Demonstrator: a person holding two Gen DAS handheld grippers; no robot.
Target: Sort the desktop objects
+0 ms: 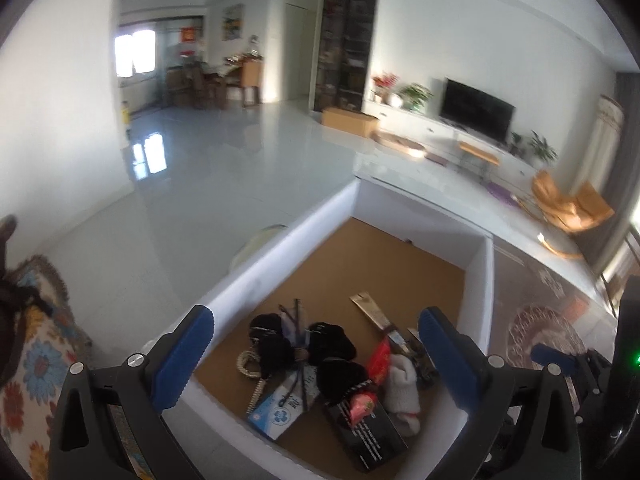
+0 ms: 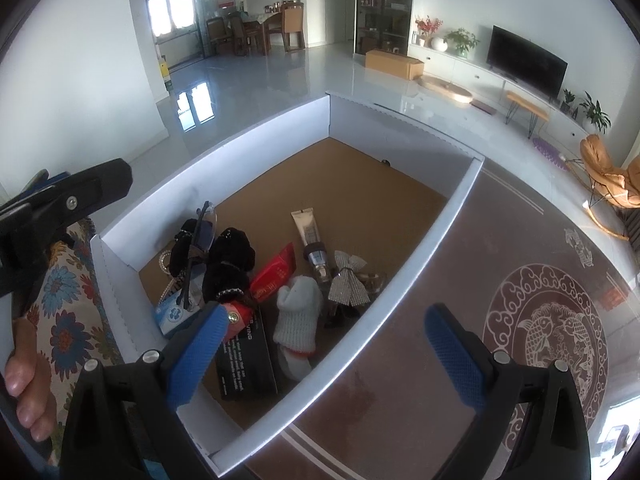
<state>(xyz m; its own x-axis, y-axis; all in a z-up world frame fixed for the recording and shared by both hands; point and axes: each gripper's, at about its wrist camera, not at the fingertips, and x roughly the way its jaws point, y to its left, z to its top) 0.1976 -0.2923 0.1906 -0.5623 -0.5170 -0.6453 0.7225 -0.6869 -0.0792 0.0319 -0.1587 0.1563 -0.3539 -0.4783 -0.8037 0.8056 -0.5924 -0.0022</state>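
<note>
With both the left tool [image 1: 316, 344] and right tool [image 2: 320, 340] spread and empty, lower one straight ahead into the white box [image 2: 436, 220], pinching the knit glove [image 2: 298, 312] alone.

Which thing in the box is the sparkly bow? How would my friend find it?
Look in the white box with the brown floor, at the pile of things on its near side. The bow lies at the right edge of that pile, beside the white glove. It is the only silvery, glittery thing with a knot in the middle.

White box [image 2: 424, 236] holds a jumble: glove [image 2: 298, 312], tube [image 2: 306, 226], bow [image 2: 348, 278].
</note>
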